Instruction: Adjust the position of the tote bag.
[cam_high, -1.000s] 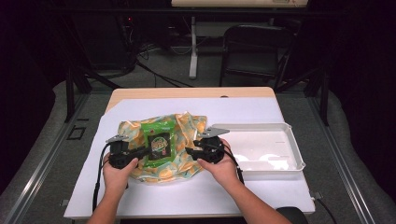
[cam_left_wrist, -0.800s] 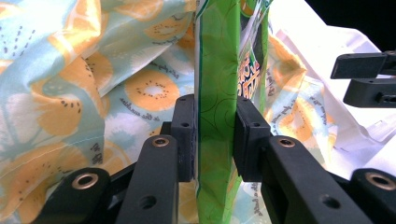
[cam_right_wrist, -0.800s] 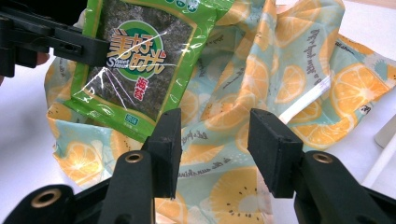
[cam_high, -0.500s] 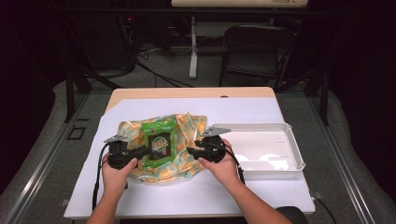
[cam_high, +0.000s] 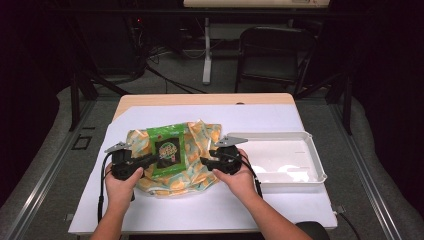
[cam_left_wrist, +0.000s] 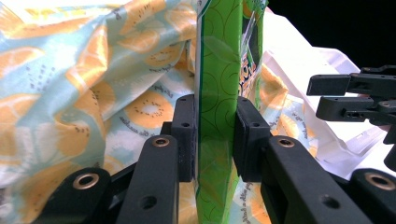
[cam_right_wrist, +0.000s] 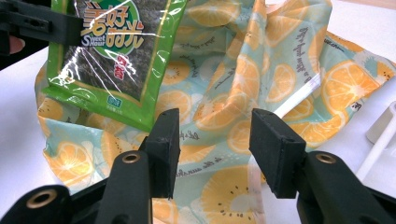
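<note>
A green snack packet (cam_high: 167, 150) with a dark window stands tilted above an orange-print fabric bag (cam_high: 200, 172) on the white table cover. My left gripper (cam_high: 152, 160) is shut on the packet's edge; in the left gripper view both pads (cam_left_wrist: 183, 135) press the green film (cam_left_wrist: 219, 93). My right gripper (cam_high: 206, 162) hovers open over the bag's right side. In the right gripper view its jaws (cam_right_wrist: 212, 144) stand apart with only fabric (cam_right_wrist: 261, 65) beneath, and the packet (cam_right_wrist: 116, 51) hangs at upper left.
A white plastic tray (cam_high: 315, 160) sits right of the bag, close to the right hand. Bare white cover (cam_high: 200, 210) runs along the table's front edge. A dark chair (cam_high: 272, 50) and cables stand beyond the table.
The left gripper has shifted slightly with the packet in its jaws. The right hand has kept still.
</note>
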